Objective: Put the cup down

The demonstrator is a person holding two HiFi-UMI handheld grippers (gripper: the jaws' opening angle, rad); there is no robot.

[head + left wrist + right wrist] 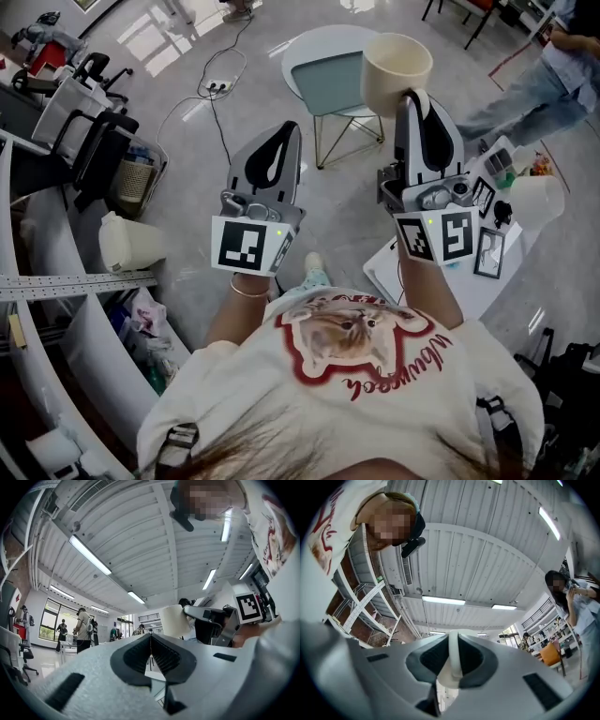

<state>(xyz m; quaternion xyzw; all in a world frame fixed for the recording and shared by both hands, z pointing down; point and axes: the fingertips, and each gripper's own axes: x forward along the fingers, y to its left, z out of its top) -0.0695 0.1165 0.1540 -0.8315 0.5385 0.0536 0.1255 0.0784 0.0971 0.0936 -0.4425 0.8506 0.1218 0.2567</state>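
Note:
I hold both grippers raised in front of me, jaws pointing up and away. A cream cup (pixel 396 70) hangs in the air above the floor, and my right gripper (pixel 413 99) is shut on its wall. In the right gripper view a strip of the cup's wall (pixel 453 663) is pinched between the jaws of the right gripper (pixel 453 639). My left gripper (pixel 286 129) is shut with nothing in it. In the left gripper view the jaws of the left gripper (pixel 150 638) meet, and beyond them the cup (pixel 174 620) shows to the right.
A white table (pixel 473 286) with small items and a white jug (pixel 538 201) stands at my right. A round table with a teal chair (pixel 330 79) is ahead on the floor. White curved shelving (pixel 56 244) lies left. A person (pixel 548 70) stands far right.

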